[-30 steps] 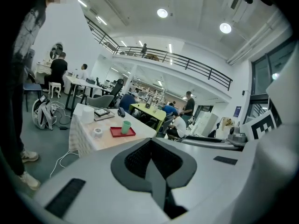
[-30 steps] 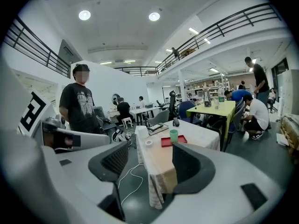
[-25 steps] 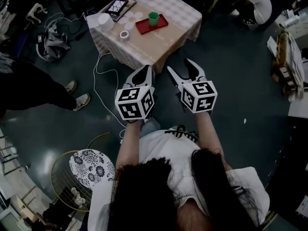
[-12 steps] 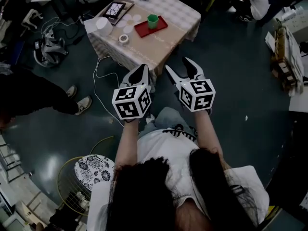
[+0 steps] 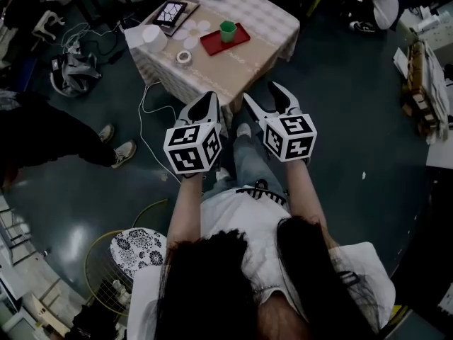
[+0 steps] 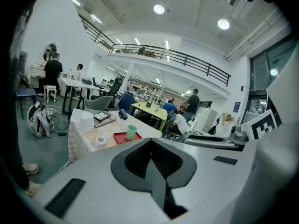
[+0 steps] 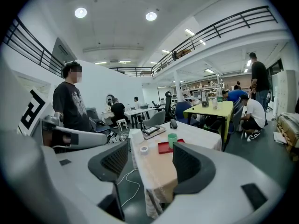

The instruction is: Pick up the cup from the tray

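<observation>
Head view: cup (image 5: pixel 226 30) upright on red tray (image 5: pixel 212 42), well apart from left gripper (image 5: pixel 209 103) and right gripper (image 5: pixel 264 98); a leg has stepped forward, so the approach is only starting. Left gripper view: jaws together, empty. Right gripper view: jaws wide, empty, cup far ahead.

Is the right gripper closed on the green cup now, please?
No, the right gripper is open and empty; the green cup stands on the red tray far ahead.
</observation>
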`<state>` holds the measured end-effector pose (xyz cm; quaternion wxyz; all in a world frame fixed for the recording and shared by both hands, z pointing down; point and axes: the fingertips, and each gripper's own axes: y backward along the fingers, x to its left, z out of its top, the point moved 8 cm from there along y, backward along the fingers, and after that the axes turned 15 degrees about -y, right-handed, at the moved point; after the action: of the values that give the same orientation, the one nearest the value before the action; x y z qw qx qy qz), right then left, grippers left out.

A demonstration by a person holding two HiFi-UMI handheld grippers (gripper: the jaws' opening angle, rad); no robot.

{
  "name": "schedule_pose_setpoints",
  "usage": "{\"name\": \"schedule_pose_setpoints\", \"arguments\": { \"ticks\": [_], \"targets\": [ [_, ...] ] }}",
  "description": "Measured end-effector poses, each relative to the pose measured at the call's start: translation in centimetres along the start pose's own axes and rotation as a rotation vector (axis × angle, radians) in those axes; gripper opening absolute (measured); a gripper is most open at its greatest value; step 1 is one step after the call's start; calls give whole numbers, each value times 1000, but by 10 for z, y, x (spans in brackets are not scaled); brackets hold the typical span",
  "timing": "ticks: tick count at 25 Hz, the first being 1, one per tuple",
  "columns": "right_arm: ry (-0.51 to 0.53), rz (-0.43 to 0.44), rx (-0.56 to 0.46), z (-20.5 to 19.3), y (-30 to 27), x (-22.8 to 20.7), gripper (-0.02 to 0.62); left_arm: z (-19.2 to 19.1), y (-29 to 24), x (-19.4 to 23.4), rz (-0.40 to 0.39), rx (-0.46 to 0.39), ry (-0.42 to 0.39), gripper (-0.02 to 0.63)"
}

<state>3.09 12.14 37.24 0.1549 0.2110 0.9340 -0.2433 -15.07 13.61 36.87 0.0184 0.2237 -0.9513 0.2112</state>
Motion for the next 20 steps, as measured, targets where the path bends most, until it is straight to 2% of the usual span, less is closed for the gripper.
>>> {"name": "schedule_pose_setpoints", "arguments": {
  "ticks": [9, 20],
  "targets": [
    [4, 19, 13, 15, -30, -13, 288, 6, -27, 10, 17, 10, 3, 5],
    [24, 46, 55, 45, -83, -43, 295, 29, -85, 25, 47, 28, 16, 5]
  ]
}}
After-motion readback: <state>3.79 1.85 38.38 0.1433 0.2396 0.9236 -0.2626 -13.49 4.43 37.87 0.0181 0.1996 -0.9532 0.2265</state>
